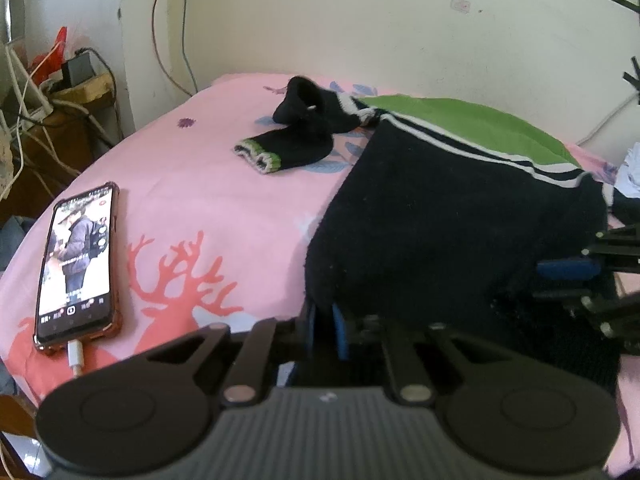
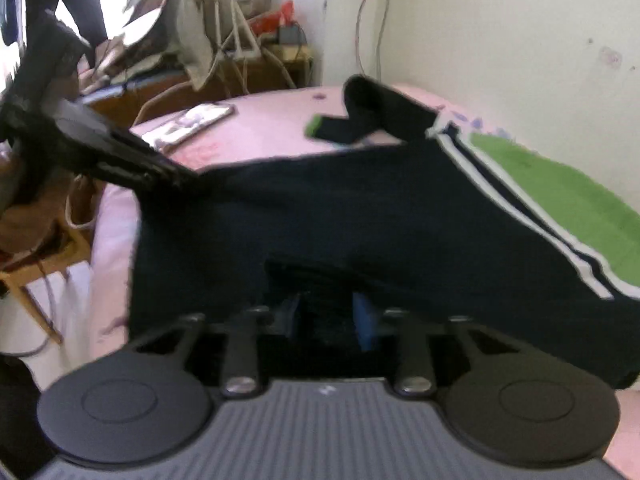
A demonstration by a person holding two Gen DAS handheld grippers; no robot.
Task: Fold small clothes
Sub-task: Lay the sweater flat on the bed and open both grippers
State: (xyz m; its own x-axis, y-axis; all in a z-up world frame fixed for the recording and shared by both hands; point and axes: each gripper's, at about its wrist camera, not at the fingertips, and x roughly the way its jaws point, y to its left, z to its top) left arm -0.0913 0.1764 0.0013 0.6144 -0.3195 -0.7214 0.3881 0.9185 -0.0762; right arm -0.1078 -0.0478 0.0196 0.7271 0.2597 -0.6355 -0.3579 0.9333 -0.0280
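Observation:
A small dark navy garment (image 1: 440,216) with white stripes and a green part (image 1: 472,124) lies on the pink bed (image 1: 208,184). Its sleeve with a green and white cuff (image 1: 258,156) stretches to the left. My left gripper (image 1: 326,328) is shut on the garment's near left edge. My right gripper (image 2: 326,320) is shut on a fold of the same garment (image 2: 360,208); it also shows at the right of the left wrist view (image 1: 568,280). The left gripper shows in the right wrist view (image 2: 168,172) at the garment's left corner.
A phone (image 1: 78,264) with a lit screen and a charging cable lies on the bed's left part. A wooden side table (image 1: 56,128) with cables stands beyond the bed's left edge. A cream wall (image 1: 400,32) runs behind the bed.

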